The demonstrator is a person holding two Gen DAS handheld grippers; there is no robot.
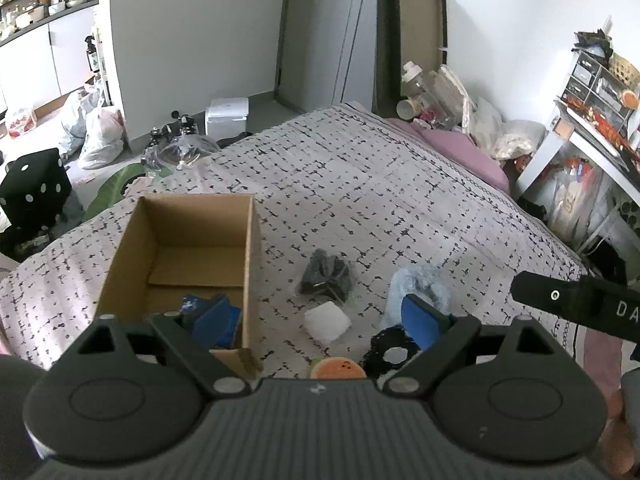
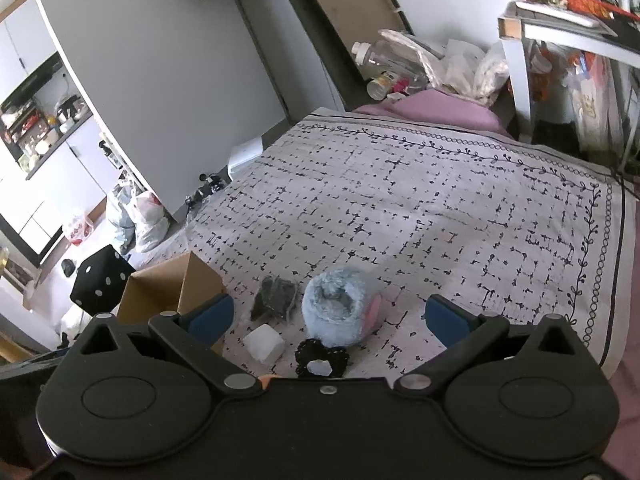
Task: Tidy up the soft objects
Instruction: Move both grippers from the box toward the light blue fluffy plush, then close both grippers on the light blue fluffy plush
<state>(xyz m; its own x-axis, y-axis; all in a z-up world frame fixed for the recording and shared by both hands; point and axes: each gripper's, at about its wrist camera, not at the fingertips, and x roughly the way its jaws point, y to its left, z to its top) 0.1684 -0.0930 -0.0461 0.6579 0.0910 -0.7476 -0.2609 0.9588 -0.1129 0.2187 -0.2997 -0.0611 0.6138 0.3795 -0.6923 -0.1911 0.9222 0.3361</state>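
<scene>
An open cardboard box [image 1: 132,248] stands on the patterned bedspread [image 1: 360,184], with a blue item [image 1: 192,304] inside. Beside it lie a black bagged bundle [image 1: 326,276], a white soft block [image 1: 326,320], a fluffy light-blue roll [image 1: 420,280], a black crocheted ring [image 1: 386,350] and an orange watermelon-like toy [image 1: 338,368]. My left gripper [image 1: 320,320] is open above the white block. My right gripper [image 2: 328,316] is open over the light-blue roll [image 2: 340,308], with the white block [image 2: 264,342], black ring [image 2: 322,358], black bundle [image 2: 276,298] and box [image 2: 176,288] in front.
The right gripper's body [image 1: 580,304] shows at the right of the left wrist view. Bottles and bags [image 1: 440,96] pile at the bed's head. A cluttered shelf [image 1: 592,120] stands on the right. A black dice-like stool [image 1: 34,192] and bags [image 1: 96,132] sit on the floor left.
</scene>
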